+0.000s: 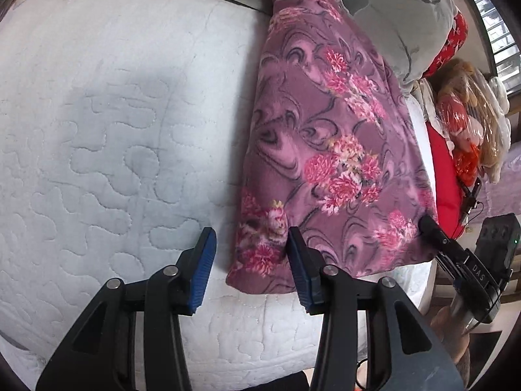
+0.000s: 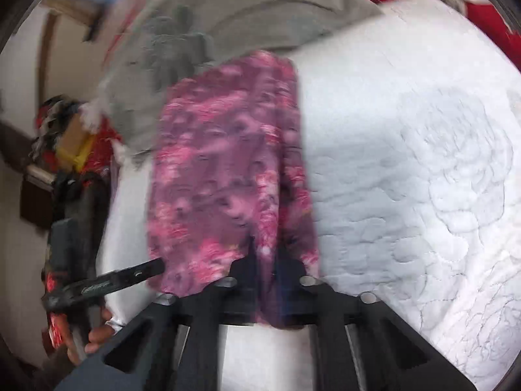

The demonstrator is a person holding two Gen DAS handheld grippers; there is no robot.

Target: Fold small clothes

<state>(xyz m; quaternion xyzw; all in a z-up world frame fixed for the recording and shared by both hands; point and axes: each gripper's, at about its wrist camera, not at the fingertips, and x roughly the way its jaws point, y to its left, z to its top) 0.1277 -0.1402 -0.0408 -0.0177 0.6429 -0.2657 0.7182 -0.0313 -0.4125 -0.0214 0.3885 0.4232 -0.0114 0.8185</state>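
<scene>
A purple garment with pink flowers (image 1: 329, 150) lies folded lengthwise on the white quilted bed (image 1: 107, 123). My left gripper (image 1: 250, 244) is open, its blue pads astride the garment's near left corner, just above the bed. My right gripper (image 1: 429, 228) shows at the garment's near right corner. In the blurred right wrist view the garment (image 2: 228, 163) runs away from the camera and my right gripper (image 2: 265, 260) is shut on its near edge. The left gripper (image 2: 143, 272) shows at the left there.
A grey floral pillow (image 1: 390, 9) lies at the head of the bed beyond the garment. Red cloth and bagged soft toys (image 1: 469, 123) are piled at the right. The bed's near edge (image 1: 260, 368) runs just below my left gripper.
</scene>
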